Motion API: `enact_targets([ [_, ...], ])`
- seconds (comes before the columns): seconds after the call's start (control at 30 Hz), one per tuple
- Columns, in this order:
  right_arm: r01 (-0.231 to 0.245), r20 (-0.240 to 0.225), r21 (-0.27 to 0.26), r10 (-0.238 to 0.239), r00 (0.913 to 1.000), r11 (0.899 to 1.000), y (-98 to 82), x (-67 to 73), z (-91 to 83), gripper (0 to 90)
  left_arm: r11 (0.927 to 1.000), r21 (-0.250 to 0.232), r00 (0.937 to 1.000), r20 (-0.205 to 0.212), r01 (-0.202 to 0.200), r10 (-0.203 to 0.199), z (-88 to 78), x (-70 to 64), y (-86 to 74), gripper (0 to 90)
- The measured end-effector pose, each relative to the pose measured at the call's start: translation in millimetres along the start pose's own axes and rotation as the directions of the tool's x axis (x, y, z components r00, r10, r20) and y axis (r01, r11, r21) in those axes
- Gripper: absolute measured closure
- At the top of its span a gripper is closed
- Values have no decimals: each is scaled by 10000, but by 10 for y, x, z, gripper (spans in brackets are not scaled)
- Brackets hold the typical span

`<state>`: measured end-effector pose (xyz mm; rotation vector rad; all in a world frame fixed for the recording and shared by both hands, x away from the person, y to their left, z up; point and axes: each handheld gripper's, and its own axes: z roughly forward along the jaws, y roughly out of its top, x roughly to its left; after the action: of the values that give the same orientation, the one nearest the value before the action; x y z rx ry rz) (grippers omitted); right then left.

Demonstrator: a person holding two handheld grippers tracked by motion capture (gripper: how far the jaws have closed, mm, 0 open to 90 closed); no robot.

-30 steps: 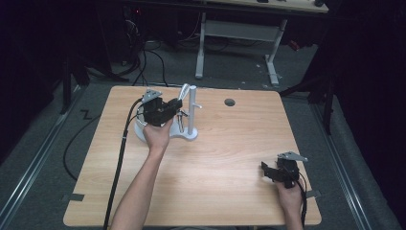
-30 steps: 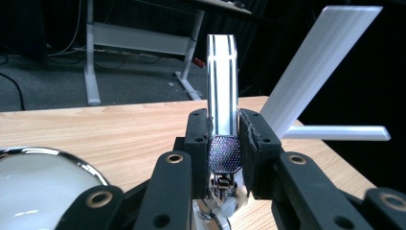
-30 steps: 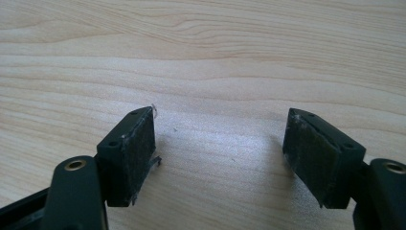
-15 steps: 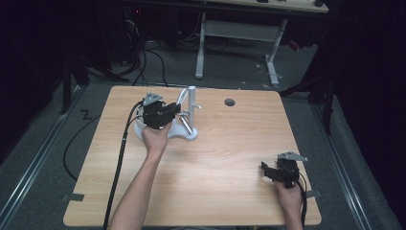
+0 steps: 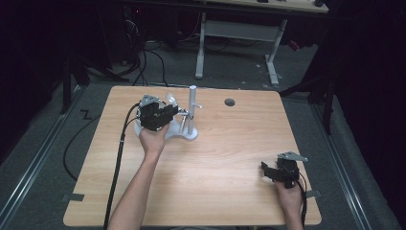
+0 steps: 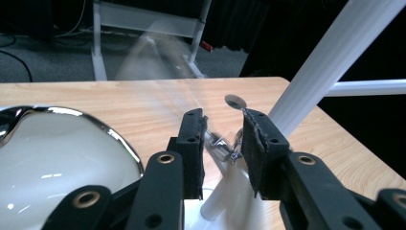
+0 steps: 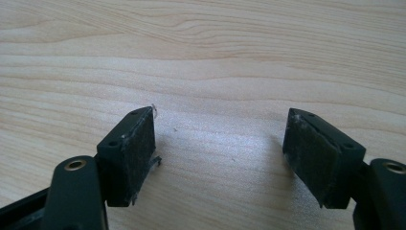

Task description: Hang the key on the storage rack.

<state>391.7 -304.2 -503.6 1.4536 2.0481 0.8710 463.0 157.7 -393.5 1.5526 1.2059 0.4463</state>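
the left gripper (image 6: 222,148) sits at the white stand (image 5: 190,125) on the far left of the table (image 5: 230,158), jaws narrowly apart around a small metal clamp (image 6: 221,145) just ahead, beside the upright post (image 6: 330,57). whether they touch it is unclear. the right gripper (image 7: 220,153) rests wide open at the near right, well apart.

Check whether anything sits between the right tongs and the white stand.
Nothing visible: bare table lies between the right tongs and the white stand. The left tongs are at the stand's other side.
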Motion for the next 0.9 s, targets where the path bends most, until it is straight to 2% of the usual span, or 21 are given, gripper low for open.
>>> enact_targets([
  [0.3, 19, 1, -9, -19, 10000, 10000, 0, -1, 1, 270, 9999, 147, 10000, -21, 19, -19, -19, 21, -69, 677],
  [0.4, 6, -2, -18, -6, 10000, 10000, 0, -1, 2, 270, 9994, 227, 9995, -177, -276, 280, -47, -10, -78, 624],
  [0.5, -2, -5, -13, 1, 10000, 10000, 0, 0, 1, 270, 9995, 153, 9993, -238, -279, 282, -78, -9, -94, 596],
  [0.53, 1, -6, -13, -1, 10000, 10000, 0, 0, 1, 270, 9996, 146, 9995, -207, -223, 226, -99, -1, -110, 556],
  [0.9, 3, -9, -10, -3, 10000, 10000, 0, -1, 1, 270, 9970, 267, 9962, -449, -732, 743, -217, -45, -201, 481],
])
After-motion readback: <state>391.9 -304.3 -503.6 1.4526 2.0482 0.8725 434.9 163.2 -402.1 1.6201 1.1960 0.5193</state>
